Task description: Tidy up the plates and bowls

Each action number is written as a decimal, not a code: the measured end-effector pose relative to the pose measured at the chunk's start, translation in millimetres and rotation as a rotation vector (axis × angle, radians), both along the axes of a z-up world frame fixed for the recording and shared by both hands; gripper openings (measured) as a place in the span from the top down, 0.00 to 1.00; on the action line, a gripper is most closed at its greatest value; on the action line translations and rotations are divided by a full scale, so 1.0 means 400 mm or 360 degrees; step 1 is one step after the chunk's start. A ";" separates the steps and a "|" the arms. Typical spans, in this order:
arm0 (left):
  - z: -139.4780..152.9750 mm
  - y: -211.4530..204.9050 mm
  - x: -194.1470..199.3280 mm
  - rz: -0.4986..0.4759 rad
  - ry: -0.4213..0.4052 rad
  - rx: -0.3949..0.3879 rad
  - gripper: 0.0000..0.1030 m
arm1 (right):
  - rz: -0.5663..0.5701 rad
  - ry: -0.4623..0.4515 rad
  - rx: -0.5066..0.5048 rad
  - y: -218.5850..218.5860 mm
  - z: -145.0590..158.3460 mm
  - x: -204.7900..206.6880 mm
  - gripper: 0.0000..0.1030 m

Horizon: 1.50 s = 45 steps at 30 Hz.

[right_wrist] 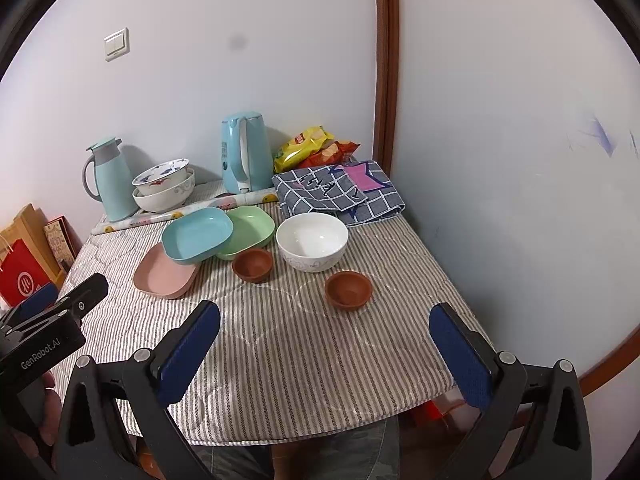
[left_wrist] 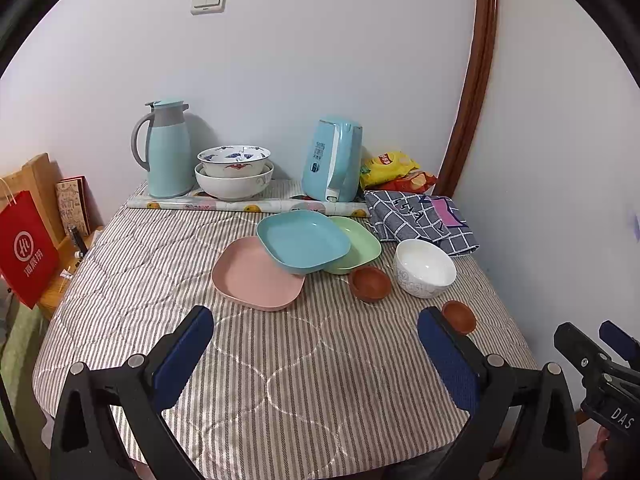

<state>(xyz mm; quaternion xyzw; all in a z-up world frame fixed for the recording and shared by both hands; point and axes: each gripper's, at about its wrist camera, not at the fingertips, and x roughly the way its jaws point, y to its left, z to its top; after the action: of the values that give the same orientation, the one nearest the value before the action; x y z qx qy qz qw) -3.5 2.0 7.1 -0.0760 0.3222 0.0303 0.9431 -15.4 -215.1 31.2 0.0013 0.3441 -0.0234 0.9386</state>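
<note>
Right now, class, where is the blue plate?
The blue plate sits mid-table in both views, propped on the pink plate to its left and the green plate to its right.

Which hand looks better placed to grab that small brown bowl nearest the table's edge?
Probably the right gripper: the near brown bowl sits just ahead between its open jaws, while it lies off to the right of the left gripper.

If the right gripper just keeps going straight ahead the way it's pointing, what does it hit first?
Probably the nearer brown bowl: it sits almost centred ahead of the open right gripper, with the white bowl behind it. Depth is uncertain; only striped tablecloth lies between.
</note>
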 end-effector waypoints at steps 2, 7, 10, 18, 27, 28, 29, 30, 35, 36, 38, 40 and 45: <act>0.001 -0.001 0.000 0.0002 0.0001 -0.0003 0.00 | -0.0001 -0.0002 0.0002 -0.001 0.003 0.000 0.00; 0.000 0.001 -0.003 -0.0005 -0.0004 -0.0005 0.00 | -0.0001 -0.0010 0.0004 -0.001 0.004 -0.004 0.00; -0.002 0.001 -0.004 -0.0005 -0.0007 -0.0005 0.00 | -0.0003 -0.0014 0.0005 -0.001 0.006 -0.006 0.00; -0.004 0.005 -0.010 -0.0005 -0.0018 -0.0007 0.00 | -0.0006 -0.0017 0.0012 0.003 0.006 -0.006 0.00; -0.002 0.008 -0.012 -0.0004 -0.0020 0.0001 0.00 | -0.0005 -0.0027 0.0008 0.004 0.007 -0.011 0.00; -0.002 0.009 -0.013 -0.0006 -0.0021 0.0001 0.00 | -0.0007 -0.0027 0.0007 0.006 0.008 -0.012 0.00; -0.001 0.009 -0.013 -0.0008 -0.0022 0.0000 0.00 | -0.0009 -0.0026 0.0007 0.005 0.009 -0.011 0.00; 0.000 0.009 -0.014 -0.0007 -0.0024 0.0002 0.00 | -0.0012 -0.0029 0.0010 0.005 0.010 -0.011 0.00; 0.005 0.011 -0.017 -0.0003 -0.0033 0.0003 0.00 | -0.0010 -0.0031 0.0009 0.005 0.012 -0.012 0.00; 0.005 0.009 -0.016 -0.0003 -0.0034 0.0005 0.00 | -0.0011 -0.0033 0.0008 0.005 0.013 -0.013 0.00; 0.005 0.008 -0.016 -0.0003 -0.0033 0.0006 0.00 | -0.0014 -0.0034 0.0004 0.007 0.014 -0.012 0.00; 0.005 0.008 -0.016 -0.0004 -0.0034 0.0006 0.00 | -0.0012 -0.0028 0.0001 0.009 0.015 -0.013 0.00; 0.008 0.008 -0.017 -0.0009 -0.0035 0.0007 0.00 | -0.0015 -0.0033 0.0004 0.010 0.015 -0.013 0.00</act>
<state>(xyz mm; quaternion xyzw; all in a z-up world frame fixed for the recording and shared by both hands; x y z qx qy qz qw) -10.1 5.0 10.5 -0.0735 0.3119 0.0275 0.9469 -20.8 -211.2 37.4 0.0043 0.3344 -0.0273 0.9420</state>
